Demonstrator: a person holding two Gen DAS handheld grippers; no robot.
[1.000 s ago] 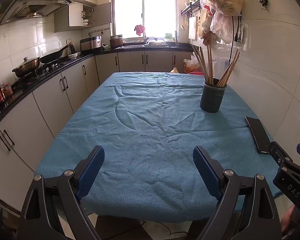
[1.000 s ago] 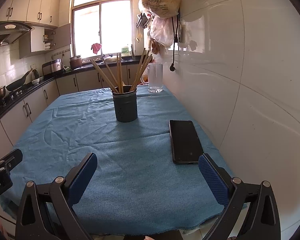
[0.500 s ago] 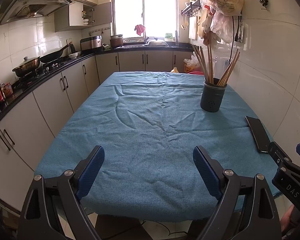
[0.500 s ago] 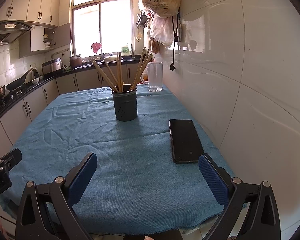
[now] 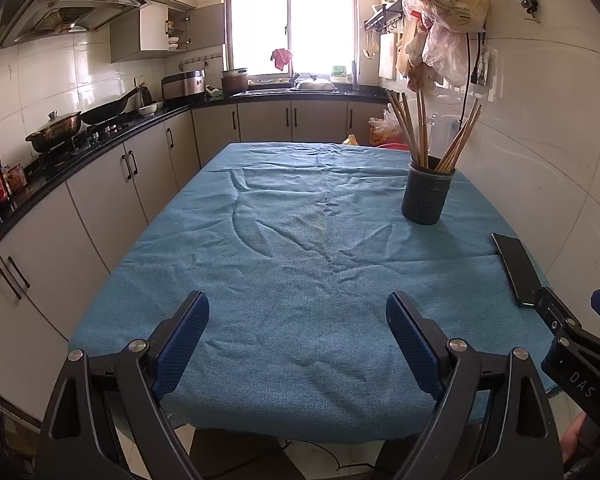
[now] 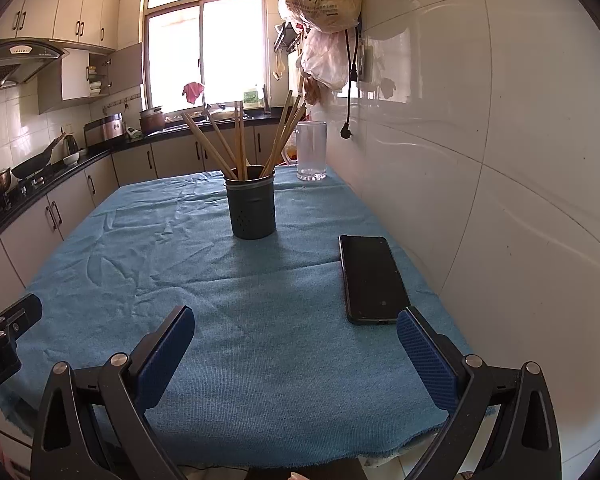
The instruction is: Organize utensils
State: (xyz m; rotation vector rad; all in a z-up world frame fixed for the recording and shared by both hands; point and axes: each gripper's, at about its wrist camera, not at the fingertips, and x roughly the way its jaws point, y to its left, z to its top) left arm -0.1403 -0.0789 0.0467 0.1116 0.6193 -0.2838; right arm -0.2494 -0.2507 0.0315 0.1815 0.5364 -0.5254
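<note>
Nothing had shifted since the earlier frames: both tongs and every object sat where they had a second before. One dark utensil holder [image 6: 254,208] stood upright on the blue cloth [image 6: 260,360] covering the worktop, toward the far right part of it and near the tiled wall. Wooden chopsticks [image 6: 240,140] fanned out of its mouth, leaning to both sides; I counted about eight, though some overlapped and the exact number was hard to tell. One black phone [image 6: 372,278] lay flat on the cloth between the holder and the near edge, close to the wall. One clear glass mug [image 6: 311,150] stood at the far edge of the worktop, behind the holder.

Left tongs [image 5: 298,344] hung over the near edge of the worktop with their blue pads [image 5: 180,344] spread wide, gripping nothing and touching nothing. Right tongs [image 6: 296,360] were likewise wide apart and empty, tilted downward over the near edge, with the right pad just short of the phone's near end. Each pair showed at the edge of the other's view, side by side.
</note>
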